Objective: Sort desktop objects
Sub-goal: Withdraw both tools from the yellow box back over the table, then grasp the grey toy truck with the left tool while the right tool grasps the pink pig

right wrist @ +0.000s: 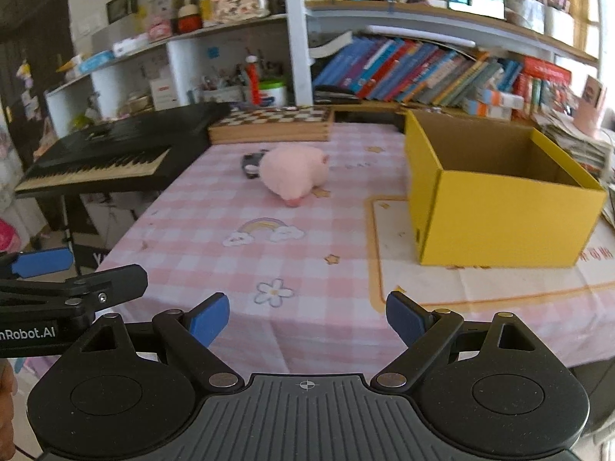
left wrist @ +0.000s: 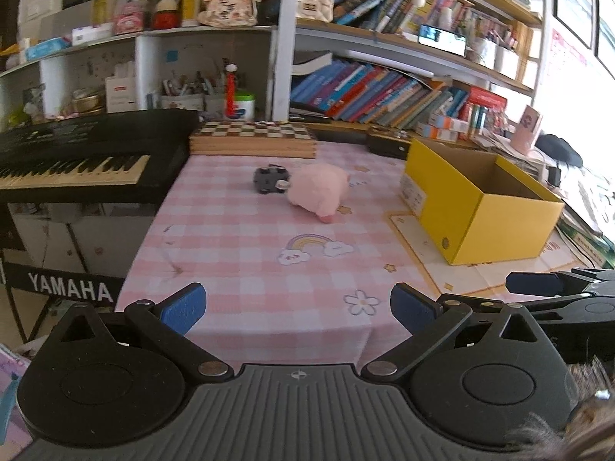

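At the far left a black keyboard (left wrist: 73, 157) stands on its stand just beside the left edge of the table, which is covered by a pink checked cloth (left wrist: 246, 238) printed with rainbows, clouds and flowers. Toward the far edge of the table lies a folded chessboard (left wrist: 251, 136), flat, with a crowded bookshelf (left wrist: 384, 92) rising behind it. Near the middle of the cloth, somewhat toward the far side, a small dark grey toy car (left wrist: 270, 179) sits touching the left flank of a pink plush toy (left wrist: 319, 191); in the right wrist view the car is largely hidden behind the plush. To the right, well apart from both, an open yellow cardboard box (left wrist: 480, 207) rests on a pale mat with an orange border; the part of its inside that shows is bare brown cardboard. Along the near edge of the table, the left gripper (left wrist: 298, 313) points toward the toys with its blue pads spread wide and nothing between them. The right gripper (right wrist: 307, 317) is just beside it on the right, likewise spread wide and empty, its blue-tipped finger visible at the right margin of the left wrist view. Neither gripper touches any object.
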Action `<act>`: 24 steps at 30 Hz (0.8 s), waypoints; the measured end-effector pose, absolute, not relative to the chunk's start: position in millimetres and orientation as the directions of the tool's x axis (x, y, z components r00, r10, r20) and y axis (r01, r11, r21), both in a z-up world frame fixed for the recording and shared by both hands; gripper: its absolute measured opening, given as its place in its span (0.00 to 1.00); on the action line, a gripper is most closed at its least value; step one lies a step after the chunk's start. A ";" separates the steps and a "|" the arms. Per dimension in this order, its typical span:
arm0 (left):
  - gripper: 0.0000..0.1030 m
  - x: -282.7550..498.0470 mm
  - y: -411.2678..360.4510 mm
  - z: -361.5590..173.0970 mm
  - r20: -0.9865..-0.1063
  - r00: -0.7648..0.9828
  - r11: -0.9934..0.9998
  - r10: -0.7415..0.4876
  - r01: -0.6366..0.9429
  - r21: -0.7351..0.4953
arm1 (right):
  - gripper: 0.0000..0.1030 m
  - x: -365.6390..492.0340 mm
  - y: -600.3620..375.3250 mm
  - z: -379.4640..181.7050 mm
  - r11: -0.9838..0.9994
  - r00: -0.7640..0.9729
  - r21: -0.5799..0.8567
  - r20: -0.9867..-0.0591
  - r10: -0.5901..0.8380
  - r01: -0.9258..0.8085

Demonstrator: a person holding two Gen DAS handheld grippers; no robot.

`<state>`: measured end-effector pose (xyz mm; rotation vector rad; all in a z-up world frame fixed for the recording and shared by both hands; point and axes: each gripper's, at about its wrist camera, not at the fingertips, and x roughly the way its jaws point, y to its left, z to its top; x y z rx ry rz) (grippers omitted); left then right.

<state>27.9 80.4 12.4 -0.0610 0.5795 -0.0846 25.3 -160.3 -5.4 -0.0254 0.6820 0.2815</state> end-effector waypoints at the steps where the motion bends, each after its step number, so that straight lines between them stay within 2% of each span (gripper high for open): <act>1: 1.00 28.2 82.4 12.3 -0.544 0.834 0.995 -0.091 0.055 -0.083 | 0.88 26.2 -158.1 -5.3 0.960 0.739 0.068 -0.625 0.252 -0.270; 18: 1.00 71.6 89.5 11.9 -0.539 0.841 0.996 -0.040 -0.007 -0.085 | 0.88 79.3 -146.4 -6.4 0.941 0.724 0.057 -0.624 0.295 -0.334; 24: 1.00 103.6 91.8 5.5 -0.571 0.821 0.994 -0.013 -0.053 -0.098 | 0.88 118.0 -141.3 -12.2 0.927 0.694 0.062 -0.646 0.319 -0.369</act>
